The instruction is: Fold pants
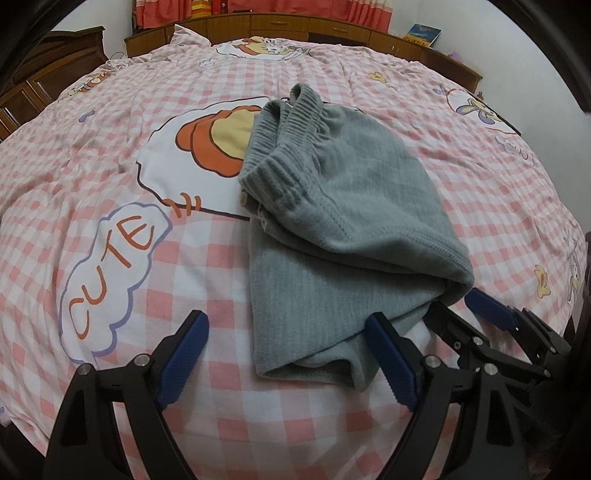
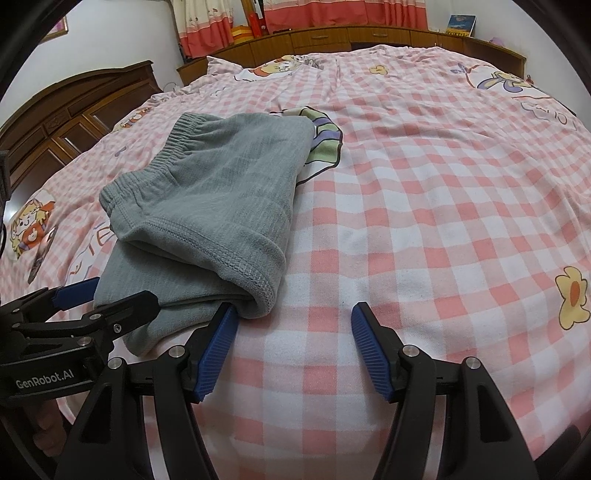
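The pink checked bedsheet (image 1: 110, 155) carries "CUTE" in orange inside a cloud shape; the left gripper (image 2: 122, 301) body reads "GenRobot.AI".

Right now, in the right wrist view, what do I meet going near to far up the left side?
Right tool → folded grey pants → pillow → wooden headboard cabinets → curtains.

Grey ribbed knit pants (image 1: 332, 206) folded into a compact stack. Lying flat on the bed, elastic waistband on top, far side.
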`<act>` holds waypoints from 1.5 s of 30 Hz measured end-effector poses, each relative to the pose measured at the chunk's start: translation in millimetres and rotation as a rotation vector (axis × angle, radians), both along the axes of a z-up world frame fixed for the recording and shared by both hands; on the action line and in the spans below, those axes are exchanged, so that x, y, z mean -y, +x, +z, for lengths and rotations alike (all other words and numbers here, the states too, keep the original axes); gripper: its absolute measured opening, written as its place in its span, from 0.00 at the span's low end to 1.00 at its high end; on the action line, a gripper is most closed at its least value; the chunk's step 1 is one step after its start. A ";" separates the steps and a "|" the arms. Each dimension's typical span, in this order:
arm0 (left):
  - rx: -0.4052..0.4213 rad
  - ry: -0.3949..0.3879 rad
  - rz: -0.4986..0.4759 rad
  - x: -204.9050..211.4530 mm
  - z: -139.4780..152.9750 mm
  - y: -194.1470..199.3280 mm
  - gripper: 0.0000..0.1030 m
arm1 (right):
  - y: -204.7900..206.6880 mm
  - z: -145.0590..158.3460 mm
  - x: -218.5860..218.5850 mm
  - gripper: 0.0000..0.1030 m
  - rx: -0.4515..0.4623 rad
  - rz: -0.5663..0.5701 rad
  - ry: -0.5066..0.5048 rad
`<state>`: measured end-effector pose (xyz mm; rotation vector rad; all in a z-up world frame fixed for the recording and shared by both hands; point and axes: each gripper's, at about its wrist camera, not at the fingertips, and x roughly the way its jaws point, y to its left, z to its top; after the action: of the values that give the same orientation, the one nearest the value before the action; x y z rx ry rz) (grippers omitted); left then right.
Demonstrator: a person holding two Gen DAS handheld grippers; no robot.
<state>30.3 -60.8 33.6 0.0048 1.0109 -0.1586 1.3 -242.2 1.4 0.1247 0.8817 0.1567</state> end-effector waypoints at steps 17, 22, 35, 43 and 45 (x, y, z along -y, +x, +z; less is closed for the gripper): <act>-0.003 -0.001 0.001 -0.3 -0.7 0.2 0.87 | -0.9 -3.8 -0.2 0.65 0.024 -0.001 0.007; -0.002 0.001 0.000 -0.1 -0.8 0.0 0.87 | -1.4 -3.9 -0.1 0.65 0.025 0.000 0.007; -0.002 0.002 0.000 -0.2 -1.0 0.2 0.87 | -0.5 -4.8 -0.4 0.65 0.027 -0.001 0.008; -0.003 0.002 0.001 0.3 -0.9 0.3 0.87 | -1.8 -5.3 0.1 0.65 0.027 -0.001 0.008; -0.003 0.002 0.001 0.6 -0.7 0.3 0.87 | -1.7 -5.4 0.1 0.65 0.028 -0.001 0.008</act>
<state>30.6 -61.4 32.9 0.0058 1.0142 -0.1570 -0.4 -242.3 -4.0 0.1302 0.8536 0.1610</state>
